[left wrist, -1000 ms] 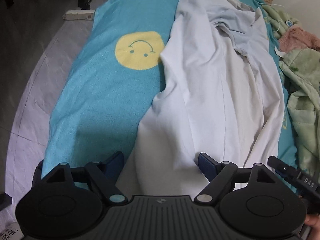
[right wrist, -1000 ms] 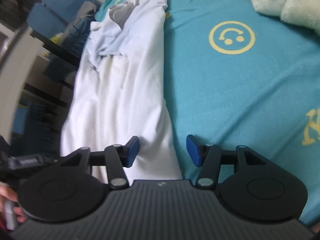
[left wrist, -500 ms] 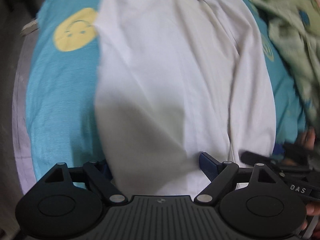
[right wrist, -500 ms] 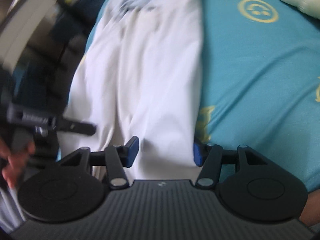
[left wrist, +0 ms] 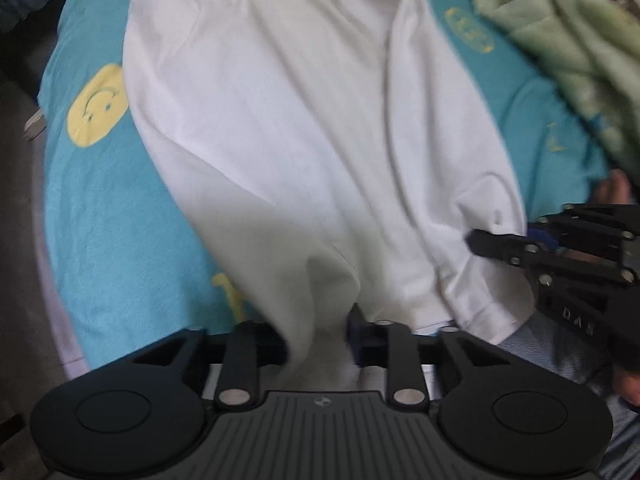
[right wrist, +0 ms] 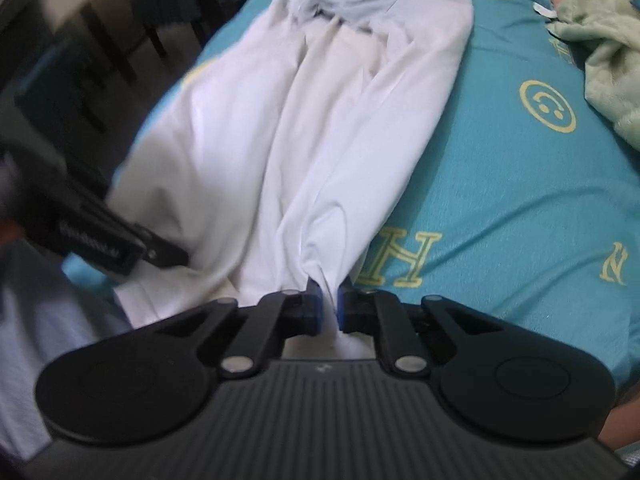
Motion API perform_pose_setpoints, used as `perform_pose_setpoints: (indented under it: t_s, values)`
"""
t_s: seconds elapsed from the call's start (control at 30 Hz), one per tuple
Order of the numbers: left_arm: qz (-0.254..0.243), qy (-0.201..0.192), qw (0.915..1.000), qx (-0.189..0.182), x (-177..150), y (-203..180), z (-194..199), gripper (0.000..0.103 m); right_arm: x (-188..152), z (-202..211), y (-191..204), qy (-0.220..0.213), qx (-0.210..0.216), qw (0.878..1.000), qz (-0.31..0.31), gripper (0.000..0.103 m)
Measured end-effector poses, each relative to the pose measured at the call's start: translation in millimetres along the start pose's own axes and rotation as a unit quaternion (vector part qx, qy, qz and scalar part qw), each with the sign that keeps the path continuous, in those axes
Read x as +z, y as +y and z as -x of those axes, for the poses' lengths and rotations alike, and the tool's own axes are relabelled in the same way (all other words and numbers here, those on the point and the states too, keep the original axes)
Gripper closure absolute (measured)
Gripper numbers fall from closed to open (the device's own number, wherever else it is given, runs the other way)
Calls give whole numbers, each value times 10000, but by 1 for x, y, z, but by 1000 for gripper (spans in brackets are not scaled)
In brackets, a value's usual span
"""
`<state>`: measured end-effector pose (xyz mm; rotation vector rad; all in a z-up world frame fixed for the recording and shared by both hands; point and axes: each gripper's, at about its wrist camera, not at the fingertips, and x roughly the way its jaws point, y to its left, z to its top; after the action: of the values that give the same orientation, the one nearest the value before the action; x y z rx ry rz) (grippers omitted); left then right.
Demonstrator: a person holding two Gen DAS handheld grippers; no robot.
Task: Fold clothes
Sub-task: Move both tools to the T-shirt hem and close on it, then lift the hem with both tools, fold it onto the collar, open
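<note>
both claws pinch the near hem of the white garment [left wrist: 304,128], which runs long toward 12 o'clock.
left claw [left wrist: 320,336] and right claw [right wrist: 329,304] have just closed on bunched hem; thin, soft, creased cotton lies on a bed [right wrist: 500,208] of teal terry, crumpled green blanket [left wrist: 568,40] at 2 o'clock.

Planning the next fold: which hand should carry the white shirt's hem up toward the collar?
Neither alone, probably. The left tool and right tool have both just closed on the shirt hem, one at each near corner, so both look equally placed to lift together.
</note>
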<state>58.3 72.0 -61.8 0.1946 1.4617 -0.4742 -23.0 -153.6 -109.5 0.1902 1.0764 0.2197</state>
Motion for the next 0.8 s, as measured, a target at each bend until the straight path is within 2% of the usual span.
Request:
perform_pose_setpoints:
  t_s: [0.03, 0.13, 0.2, 0.33, 0.47, 0.53, 0.63, 0.8]
  values:
    - [26, -126, 9999, -109, -2, 1, 6, 89, 3, 5, -8, -57, 197, 9995, -227, 93]
    - [266, -499, 9979, -311, -6, 0, 27, 91, 14, 21, -32, -164, 732, 9935, -858, 94]
    - [554, -869, 9932, -540, -14, 1, 47, 92, 24, 34, -47, -275, 985, 9890, -1072, 94]
    - [1187, -1733, 9731, -945, -50, -6, 96, 93, 46, 70, -65, -644, 1305, 9811, -1272, 94]
    - [1523, -2402, 9506, -1241, -59, -8, 146, 94, 63, 110, -76, -1046, 1463, 9744, -1348, 94]
    - [1614, -2610, 9424, -1332, -58, -10, 160, 94, 66, 131, -79, -1250, 1466, 9720, -1344, 94]
    - [1612, -2859, 9338, -1425, -79, -27, 191, 94, 62, 158, -81, -1510, 1436, 9690, -1325, 94]
    - [1469, -2893, 9342, -1484, -122, -75, 190, 94, 16, 188, -82, -1690, 1372, 9679, -1255, 94]
